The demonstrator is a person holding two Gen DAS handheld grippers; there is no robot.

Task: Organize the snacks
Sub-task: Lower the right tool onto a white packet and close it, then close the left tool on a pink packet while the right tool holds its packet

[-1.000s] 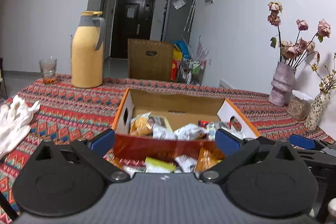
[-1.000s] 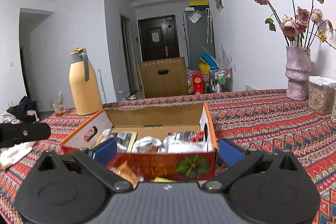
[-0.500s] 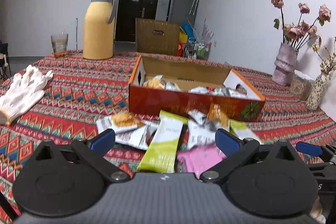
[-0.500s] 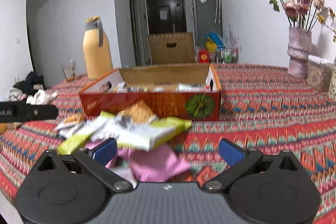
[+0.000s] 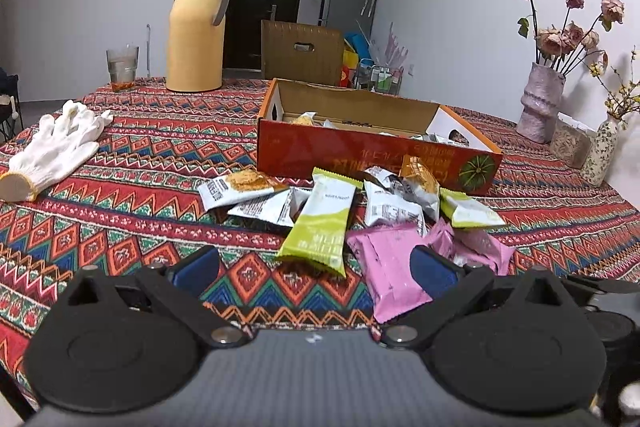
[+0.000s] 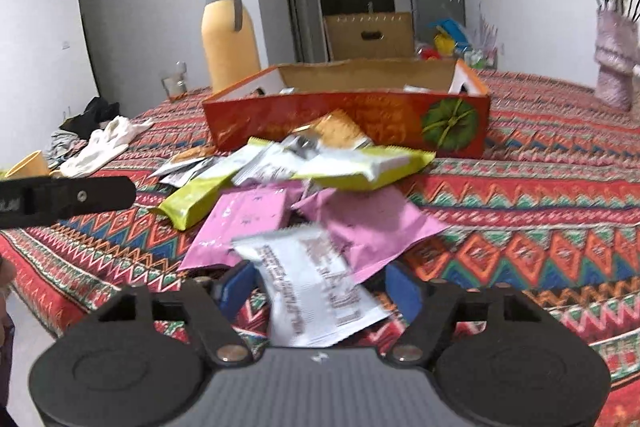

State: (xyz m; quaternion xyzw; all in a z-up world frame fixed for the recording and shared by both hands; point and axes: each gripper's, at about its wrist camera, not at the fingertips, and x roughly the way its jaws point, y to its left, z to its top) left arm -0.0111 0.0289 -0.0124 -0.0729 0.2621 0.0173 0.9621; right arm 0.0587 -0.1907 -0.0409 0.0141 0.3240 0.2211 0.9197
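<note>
Snack packets lie heaped on the patterned woven tablecloth (image 5: 132, 163) in front of the red cardboard box (image 5: 360, 159). Nearest, in the right wrist view, a white crinkled packet (image 6: 316, 287) sits between the right gripper (image 6: 320, 287) fingers, whose jaws have just been closing to a middling gap; whether the blue pads press it I cannot tell. The left gripper (image 5: 316, 269) stands wide with nothing held, its right pad over a glossy pink packet (image 5: 392, 267). Beyond lie a yellow-green packet (image 5: 324, 223) and silver foil ones. Only the left wrist view shows packets inside the open box, and white knitted gloves (image 5: 56, 147) lying flat. Farther back stand a smooth yellow jug (image 5: 196, 35) and a ridged vase (image 5: 540, 103) of dried roses.
</note>
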